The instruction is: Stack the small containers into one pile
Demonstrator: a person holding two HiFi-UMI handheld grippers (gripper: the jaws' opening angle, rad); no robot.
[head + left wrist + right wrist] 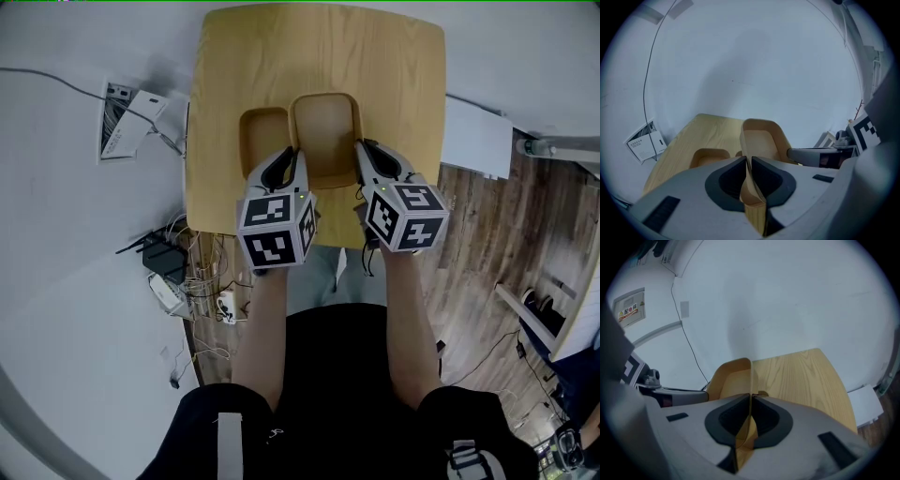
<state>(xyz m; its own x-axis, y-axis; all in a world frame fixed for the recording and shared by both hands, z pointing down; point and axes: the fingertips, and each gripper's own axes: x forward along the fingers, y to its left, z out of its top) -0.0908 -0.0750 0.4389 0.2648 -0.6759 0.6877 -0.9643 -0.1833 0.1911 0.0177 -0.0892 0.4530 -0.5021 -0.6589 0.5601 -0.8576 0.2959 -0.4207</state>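
A tan wooden container [325, 131] is held between both grippers over the wooden table [394, 66]. My left gripper [294, 161] is shut on its left wall and my right gripper [364, 157] is shut on its right wall. In the left gripper view the thin wall runs between the dark pads of the left gripper [749, 161], and the container [764, 140] opens beyond them. The right gripper [750, 399] pinches the opposite wall of the container [731, 378] in its own view. A second, smaller-looking container [263, 136] [710, 157] rests on the table just left of the held one.
The table is small, with its near edge [216, 220] under the grippers. A white box [478, 136] stands off its right side. On the pale floor at left lie a power strip [122, 117], a router [164, 258] and tangled cables. A printed paper [644, 143] lies by the wall.
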